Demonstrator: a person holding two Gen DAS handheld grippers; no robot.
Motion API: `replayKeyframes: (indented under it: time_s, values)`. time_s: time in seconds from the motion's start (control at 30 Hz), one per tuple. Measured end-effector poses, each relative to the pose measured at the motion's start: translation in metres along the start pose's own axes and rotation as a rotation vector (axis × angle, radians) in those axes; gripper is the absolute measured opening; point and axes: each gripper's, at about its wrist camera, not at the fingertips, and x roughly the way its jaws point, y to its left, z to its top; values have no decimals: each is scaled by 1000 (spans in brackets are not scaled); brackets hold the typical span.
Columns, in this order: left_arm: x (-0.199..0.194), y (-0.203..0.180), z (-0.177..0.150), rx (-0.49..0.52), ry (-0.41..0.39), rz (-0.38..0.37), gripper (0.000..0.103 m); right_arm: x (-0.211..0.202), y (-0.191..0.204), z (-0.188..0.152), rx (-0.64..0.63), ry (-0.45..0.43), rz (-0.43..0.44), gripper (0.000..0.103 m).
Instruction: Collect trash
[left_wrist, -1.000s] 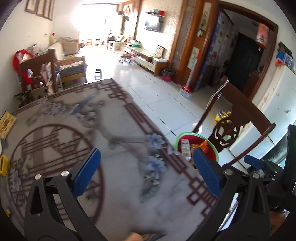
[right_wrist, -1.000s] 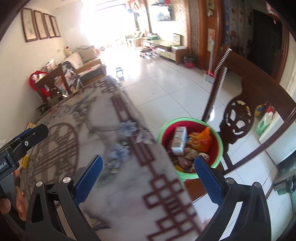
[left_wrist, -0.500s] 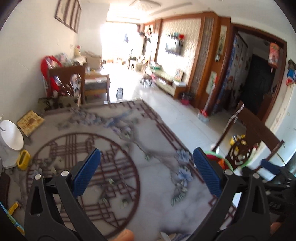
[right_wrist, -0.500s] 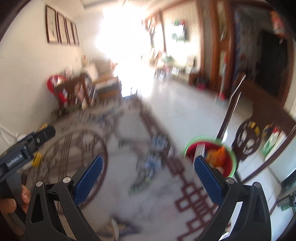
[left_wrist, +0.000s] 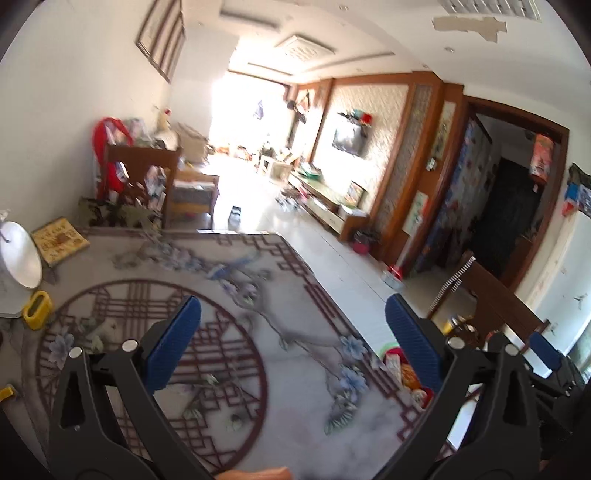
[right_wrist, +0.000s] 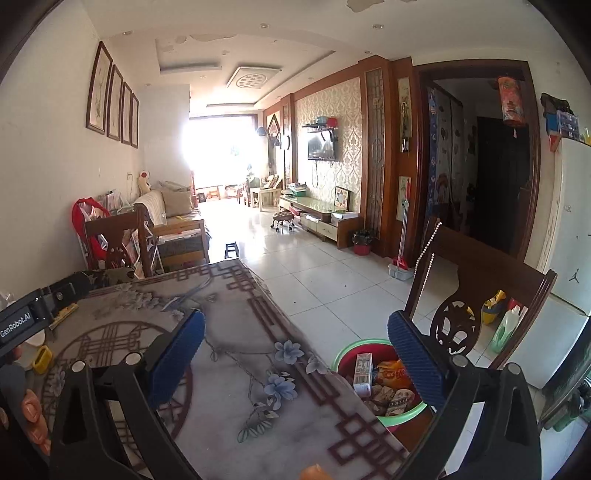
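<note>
A red basin with a green rim sits on a chair seat beside the table's right edge, filled with a small carton and snack wrappers; the left wrist view shows only a part of the basin. My right gripper is open and empty, held above the table's right side. My left gripper is open and empty too, raised over the patterned tablecloth. The other gripper's body shows at the right edge of the left wrist view and the left edge of the right wrist view.
A carved wooden chair stands right of the table. On the table's left side lie a yellow item, a white round object and a framed yellow card. Tiled floor stretches beyond; a second chair stands at the far end.
Both grippers have tilted up and back from the table and basin, so more of the room and ceiling shows. Both stayed open and empty.
</note>
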Motion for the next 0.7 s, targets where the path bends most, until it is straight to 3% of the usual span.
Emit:
replayKeyframes:
  time_s: [0.2, 0.7]
  values:
    - [5, 6, 1, -7, 36, 64, 98, 1, 3, -3, -10, 16, 13, 96]
    - [14, 8, -4, -1, 73, 72, 98, 15, 9, -11, -29, 79, 37, 96]
